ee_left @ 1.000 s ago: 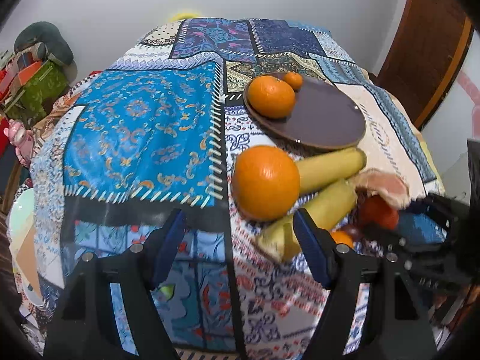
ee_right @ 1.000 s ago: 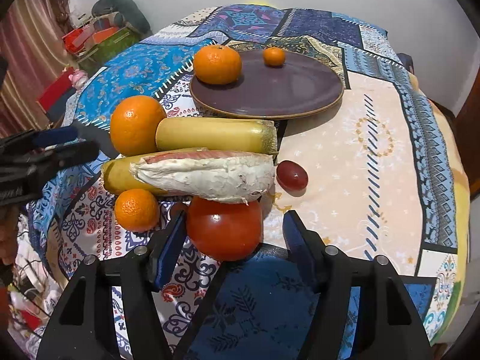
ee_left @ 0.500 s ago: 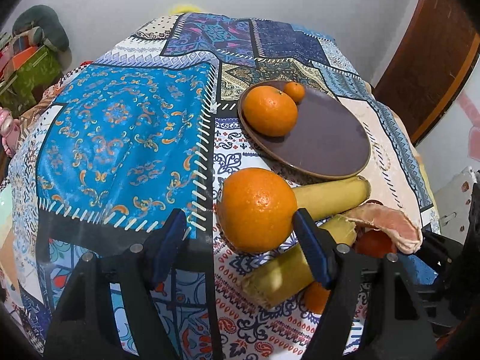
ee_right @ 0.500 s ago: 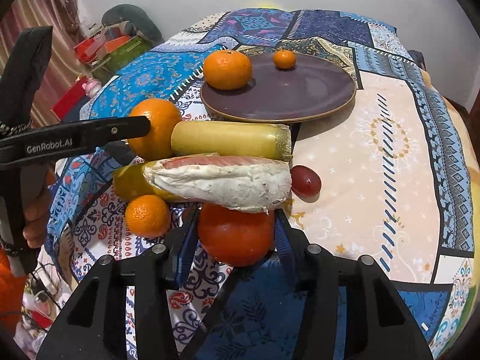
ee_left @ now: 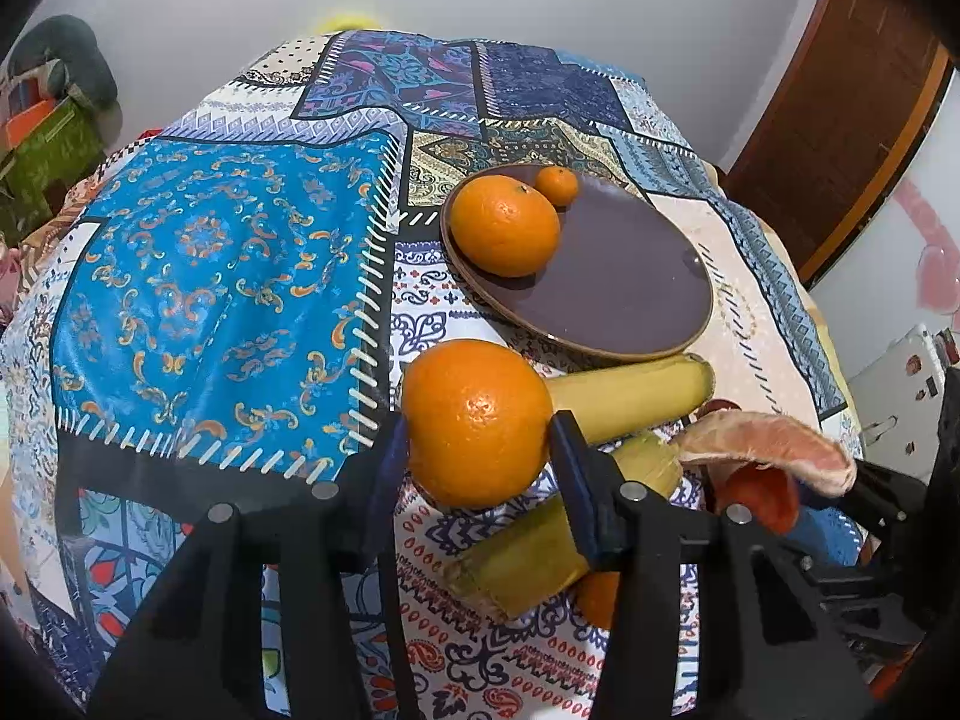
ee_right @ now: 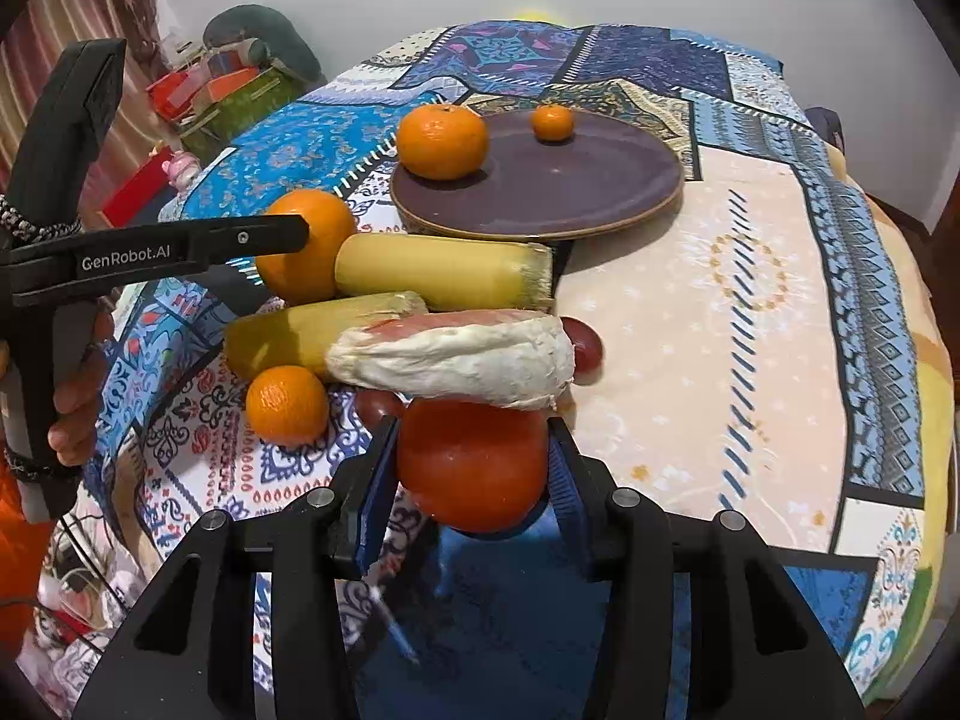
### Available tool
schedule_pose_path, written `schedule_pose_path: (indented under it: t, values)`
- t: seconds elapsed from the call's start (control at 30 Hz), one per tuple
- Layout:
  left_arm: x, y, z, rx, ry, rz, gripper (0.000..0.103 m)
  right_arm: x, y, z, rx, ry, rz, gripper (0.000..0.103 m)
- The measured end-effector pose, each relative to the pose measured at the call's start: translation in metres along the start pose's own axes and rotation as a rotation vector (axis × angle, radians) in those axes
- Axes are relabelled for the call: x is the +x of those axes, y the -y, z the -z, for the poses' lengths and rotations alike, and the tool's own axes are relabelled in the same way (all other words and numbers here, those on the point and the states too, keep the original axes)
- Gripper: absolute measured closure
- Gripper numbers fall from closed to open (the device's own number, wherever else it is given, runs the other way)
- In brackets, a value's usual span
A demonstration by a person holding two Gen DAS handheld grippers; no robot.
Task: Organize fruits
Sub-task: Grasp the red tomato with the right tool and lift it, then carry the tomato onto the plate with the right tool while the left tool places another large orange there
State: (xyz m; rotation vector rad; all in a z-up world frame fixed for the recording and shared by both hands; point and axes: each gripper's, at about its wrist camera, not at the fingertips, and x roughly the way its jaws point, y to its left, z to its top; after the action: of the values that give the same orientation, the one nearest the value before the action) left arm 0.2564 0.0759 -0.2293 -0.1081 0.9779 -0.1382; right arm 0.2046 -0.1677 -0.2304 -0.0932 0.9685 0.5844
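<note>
My left gripper (ee_left: 477, 456) is shut on a large orange (ee_left: 477, 423), which also shows in the right wrist view (ee_right: 306, 243). My right gripper (ee_right: 474, 474) is shut on a red tomato (ee_right: 474, 462). A pomelo wedge (ee_right: 456, 363) rests across the tomato's top. Two yellow banana pieces (ee_right: 441, 273) lie between the orange and the wedge. A brown plate (ee_left: 636, 294) holds a big orange (ee_left: 504, 225) and a small mandarin (ee_left: 557, 185).
A small mandarin (ee_right: 287, 405) lies left of the tomato, and a dark red grape (ee_right: 585, 342) lies behind the wedge. The patchwork tablecloth (ee_left: 210, 276) drops off at the table's sides. Boxes and toys (ee_right: 210, 90) stand beyond the left edge.
Both grippers have moved forward and closed: the left one onto the large orange, the right one onto the tomato.
</note>
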Motion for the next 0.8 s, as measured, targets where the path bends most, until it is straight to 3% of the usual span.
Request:
schedule_pose_path:
  t: [0.2, 0.27, 0.33, 0.47, 0.57, 0.6, 0.63, 0.8]
  values:
    - [-0.012, -0.002, 0.013, 0.000, -0.007, -0.012, 0.060, -0.011, 0.007, 0.005, 0.011, 0.007, 0.023, 0.060]
    - [-0.017, -0.002, 0.016, 0.003, -0.006, -0.019, 0.067, -0.015, 0.009, 0.007, 0.013, 0.013, 0.030, 0.060]
    - [-0.026, 0.000, 0.017, 0.012, 0.002, -0.025, 0.101, -0.020, 0.011, 0.007, 0.015, 0.018, 0.035, 0.060]
    - [-0.039, 0.002, 0.015, 0.023, 0.003, -0.045, 0.100, -0.027, 0.014, 0.006, 0.011, 0.029, 0.049, 0.060]
    - [-0.037, 0.005, 0.015, 0.023, -0.010, -0.062, 0.068, -0.032, 0.016, 0.007, 0.015, 0.043, 0.045, 0.060]
    - [-0.036, 0.006, 0.015, 0.019, -0.008, -0.071, 0.044, -0.033, 0.016, 0.007, 0.016, 0.046, 0.043, 0.060]
    - [-0.034, 0.007, 0.015, 0.016, 0.001, -0.082, 0.034, -0.034, 0.016, 0.008, 0.016, 0.048, 0.043, 0.060]
    - [-0.012, 0.011, 0.010, 0.024, -0.030, -0.099, 0.033, -0.032, 0.019, 0.012, 0.011, 0.039, 0.051, 0.060]
